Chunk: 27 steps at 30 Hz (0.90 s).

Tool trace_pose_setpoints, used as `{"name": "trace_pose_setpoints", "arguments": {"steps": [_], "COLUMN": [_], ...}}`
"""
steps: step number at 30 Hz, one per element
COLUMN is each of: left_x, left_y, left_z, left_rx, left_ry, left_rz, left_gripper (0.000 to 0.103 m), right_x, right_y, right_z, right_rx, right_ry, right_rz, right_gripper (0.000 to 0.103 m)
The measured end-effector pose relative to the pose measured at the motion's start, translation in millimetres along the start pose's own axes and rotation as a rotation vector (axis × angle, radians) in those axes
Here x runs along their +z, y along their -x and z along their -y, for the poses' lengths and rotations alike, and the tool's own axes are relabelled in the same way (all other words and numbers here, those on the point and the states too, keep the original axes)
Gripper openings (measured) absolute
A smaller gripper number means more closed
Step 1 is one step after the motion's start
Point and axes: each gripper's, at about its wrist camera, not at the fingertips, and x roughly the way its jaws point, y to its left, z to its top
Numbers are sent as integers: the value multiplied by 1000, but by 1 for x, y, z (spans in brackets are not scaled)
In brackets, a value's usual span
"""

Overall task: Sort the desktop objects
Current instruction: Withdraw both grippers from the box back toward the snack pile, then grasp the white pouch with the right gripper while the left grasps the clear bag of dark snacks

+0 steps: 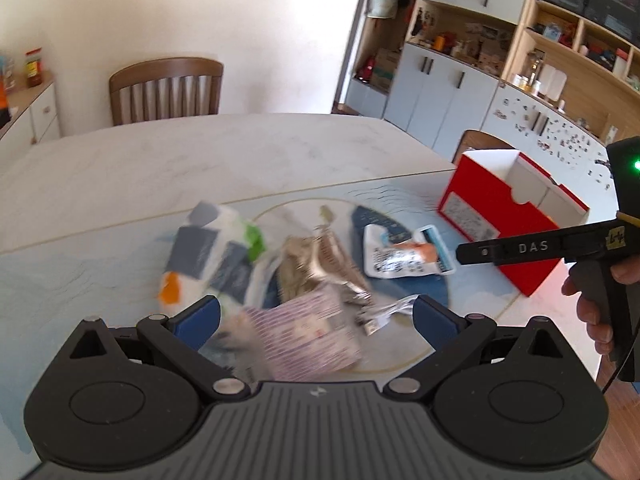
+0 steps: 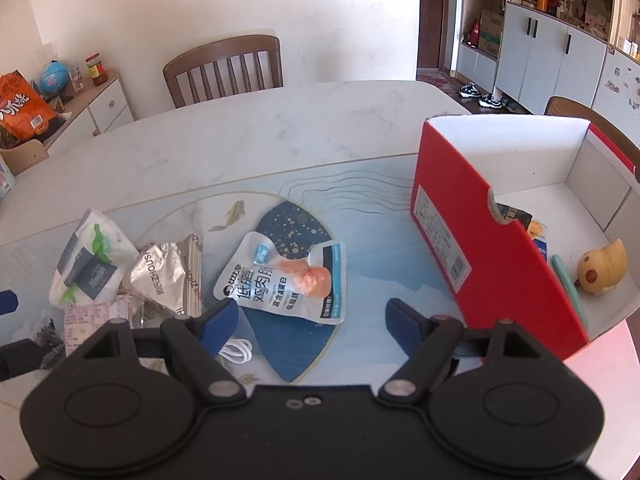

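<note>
Both grippers hang released over the tabletop (image 2: 280,128), jaws spread with nothing between them. Ahead of the right gripper (image 2: 312,320) lies the white chicken pouch (image 2: 280,280); the red box (image 2: 480,248) stands to its right, its wall hiding most of the contents, though a yellow duck toy (image 2: 602,268) shows. A white cable (image 2: 238,350) is half hidden behind its left finger. Beneath the left gripper (image 1: 316,320), motion blur smears a pink-striped packet (image 1: 308,336), silver wrapper (image 1: 316,268) and tissue pack (image 1: 216,252); print unreadable.
</note>
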Motion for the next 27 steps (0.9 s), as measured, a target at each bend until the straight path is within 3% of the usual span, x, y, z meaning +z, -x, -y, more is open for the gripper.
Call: {"name": "trace_pose_setpoints", "arguments": {"steps": [18, 27], "left_x": [-36, -48], "left_y": [-10, -18], "left_z": [-46, -61], "left_rx": [120, 139], "left_ry": [21, 36], "left_rz": [-29, -50], "left_gripper": [103, 102], "right_x": [-1, 5], "right_y": [-36, -63], "right_z": [-22, -19], "right_rx": [-21, -57], "right_ry": [68, 66], "right_rz": [-15, -17], "right_gripper": [81, 81]}}
